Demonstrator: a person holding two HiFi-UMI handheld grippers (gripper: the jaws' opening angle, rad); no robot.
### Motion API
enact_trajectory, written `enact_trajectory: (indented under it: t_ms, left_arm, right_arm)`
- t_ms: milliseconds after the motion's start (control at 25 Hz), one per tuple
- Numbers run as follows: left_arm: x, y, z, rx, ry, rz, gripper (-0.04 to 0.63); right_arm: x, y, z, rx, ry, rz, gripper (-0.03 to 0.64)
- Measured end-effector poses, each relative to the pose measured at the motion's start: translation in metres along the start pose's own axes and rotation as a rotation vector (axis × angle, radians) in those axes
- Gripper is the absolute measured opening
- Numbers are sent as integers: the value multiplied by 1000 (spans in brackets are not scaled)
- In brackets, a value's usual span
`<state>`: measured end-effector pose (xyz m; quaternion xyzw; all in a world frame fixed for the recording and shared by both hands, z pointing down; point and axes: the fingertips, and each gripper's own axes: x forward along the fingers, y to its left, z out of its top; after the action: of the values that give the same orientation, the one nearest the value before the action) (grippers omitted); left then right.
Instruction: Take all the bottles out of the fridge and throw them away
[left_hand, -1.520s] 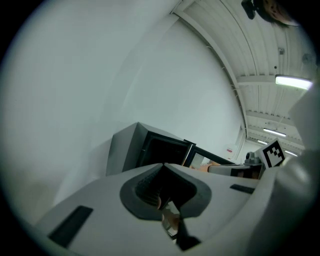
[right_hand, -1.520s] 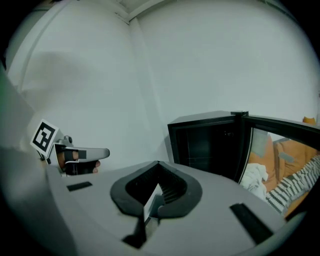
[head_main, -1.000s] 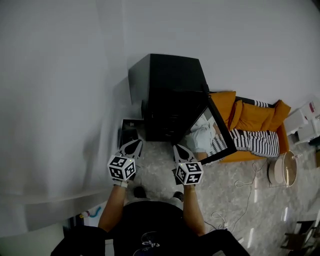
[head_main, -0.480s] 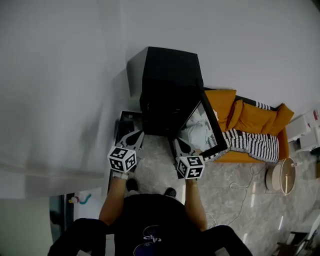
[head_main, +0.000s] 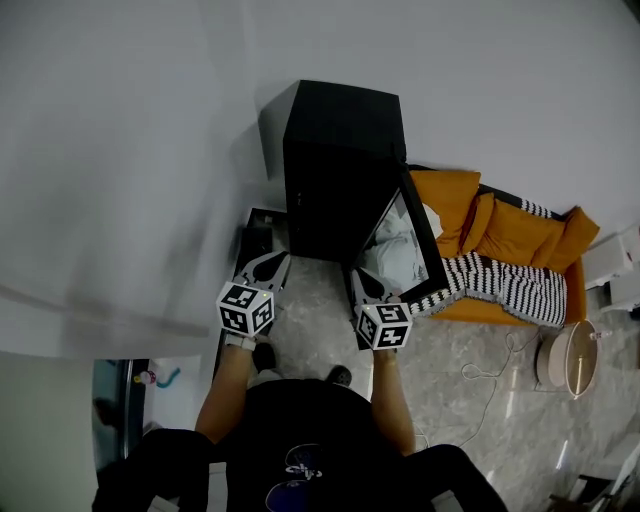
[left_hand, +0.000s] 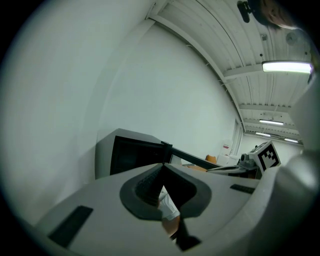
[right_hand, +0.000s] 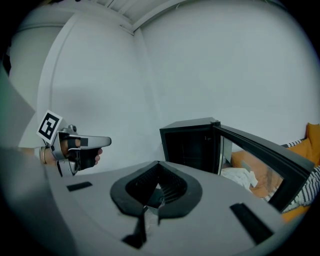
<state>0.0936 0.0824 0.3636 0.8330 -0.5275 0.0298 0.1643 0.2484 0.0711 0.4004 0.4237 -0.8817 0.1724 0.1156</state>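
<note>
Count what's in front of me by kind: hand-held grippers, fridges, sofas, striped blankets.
hand-held gripper: 2, the left hand-held gripper and the right hand-held gripper
fridge: 1
orange sofa: 1
striped blanket: 1
Total: 5

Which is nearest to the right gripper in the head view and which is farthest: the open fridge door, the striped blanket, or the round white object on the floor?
1. Fridge door: open, right beside the right gripper, on its right.
2. Striped blanket: farther right, lying on the orange sofa.
3. Round white object: near the far right edge, beyond the blanket.
</note>
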Motion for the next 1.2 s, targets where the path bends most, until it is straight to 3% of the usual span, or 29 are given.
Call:
enact_trajectory:
  t_ms: [1200]
  left_arm:
    - [-22,-7,1,10,-15,72,6]
  right_arm:
    - [-7,14,3,-43,4,80,6]
